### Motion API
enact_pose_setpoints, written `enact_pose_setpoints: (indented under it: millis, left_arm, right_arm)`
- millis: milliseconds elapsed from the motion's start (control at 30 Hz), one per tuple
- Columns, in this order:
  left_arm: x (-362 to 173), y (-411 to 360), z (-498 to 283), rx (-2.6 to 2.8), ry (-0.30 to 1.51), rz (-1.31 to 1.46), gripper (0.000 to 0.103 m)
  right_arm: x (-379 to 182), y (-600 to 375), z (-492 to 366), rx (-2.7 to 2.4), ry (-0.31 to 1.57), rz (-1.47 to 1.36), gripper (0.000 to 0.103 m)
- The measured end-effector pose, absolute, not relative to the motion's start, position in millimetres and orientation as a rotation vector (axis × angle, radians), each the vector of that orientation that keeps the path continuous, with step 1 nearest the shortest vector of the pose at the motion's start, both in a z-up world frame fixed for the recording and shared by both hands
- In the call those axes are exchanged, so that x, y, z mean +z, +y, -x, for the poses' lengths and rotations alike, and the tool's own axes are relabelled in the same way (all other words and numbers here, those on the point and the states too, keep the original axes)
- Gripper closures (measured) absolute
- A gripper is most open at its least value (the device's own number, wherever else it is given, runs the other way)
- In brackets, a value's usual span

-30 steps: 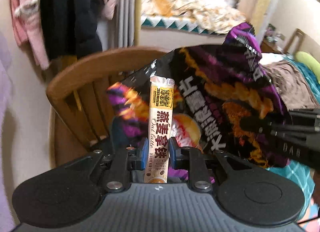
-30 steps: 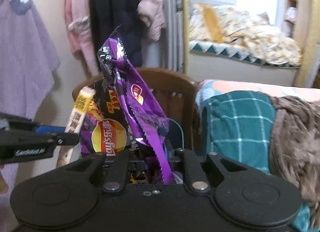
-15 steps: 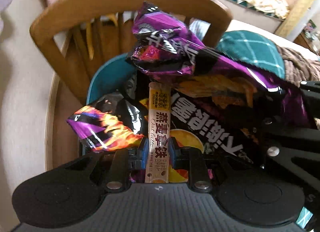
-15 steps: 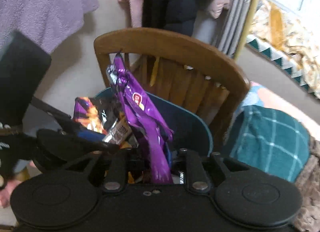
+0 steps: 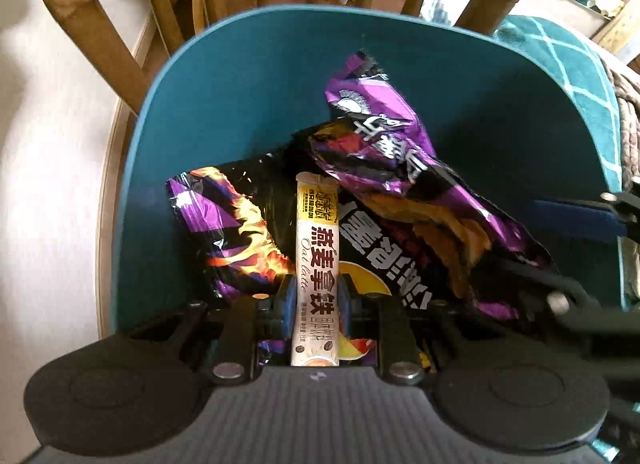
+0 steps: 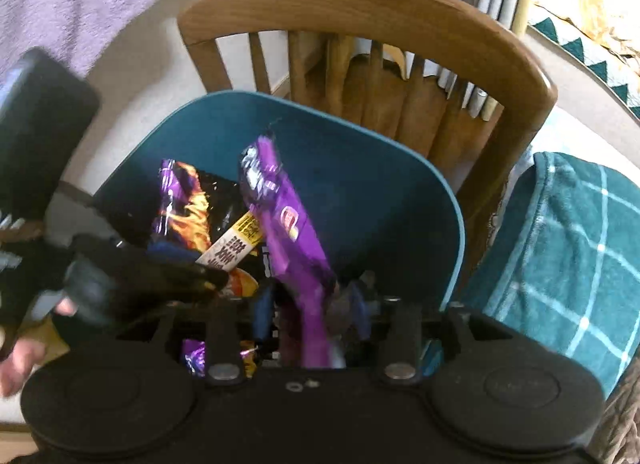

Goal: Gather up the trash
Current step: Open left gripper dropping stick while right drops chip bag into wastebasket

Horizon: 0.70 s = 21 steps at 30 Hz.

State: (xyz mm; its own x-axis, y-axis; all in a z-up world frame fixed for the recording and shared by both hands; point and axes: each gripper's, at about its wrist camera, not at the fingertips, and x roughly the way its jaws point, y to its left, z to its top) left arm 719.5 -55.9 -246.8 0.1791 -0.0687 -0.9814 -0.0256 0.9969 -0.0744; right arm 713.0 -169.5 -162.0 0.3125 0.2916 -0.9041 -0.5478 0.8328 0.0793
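trash is what both grippers carry here: a slim cream and yellow oat latte stick sachet [image 5: 316, 276] and a crumpled purple and black foil crisp bag [image 5: 404, 199], both hanging over the mouth of a teal plastic bin [image 5: 240, 75].

nearest the lens in the left wrist view, at lower centre, the left gripper [image 5: 315, 300] has its jaws pinched tight on the lower part of the sachet, which stands upright between the blue pads and reaches up to mid frame. just behind it the crisp bag sprawls from centre left to the right edge, already inside the bin's rim.

in the right wrist view, at lower centre, the right gripper [image 6: 312, 304] has its jaws opening; the purple edge of the crisp bag [image 6: 288, 232] runs down between the blue pads, which no longer seem to press on it, though blur makes this hard to settle. the left gripper shows as a dark blur at the left of that frame, with the sachet [image 6: 234, 248] slanting out of it.

the step in hand looks like the drop into the bin. next, i judge, the right jaws must clear the bag so it falls free, and the left jaws must part to let the sachet go.

farther off, a curved wooden spindle-back chair [image 6: 360, 11] stands behind the bin in the upper frame, with a teal checked blanket [image 6: 568, 248] at the right.
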Motion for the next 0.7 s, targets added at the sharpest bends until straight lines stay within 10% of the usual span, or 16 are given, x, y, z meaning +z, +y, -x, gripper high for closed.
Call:
enact_pose_setpoints:
  millis: [700]
  left_arm:
    - [-193,-50,-694,-0.061,1.281,0.111,0.048]
  right_arm:
    - [-118,-195,-674,0.585,0.948,0.204,0.026]
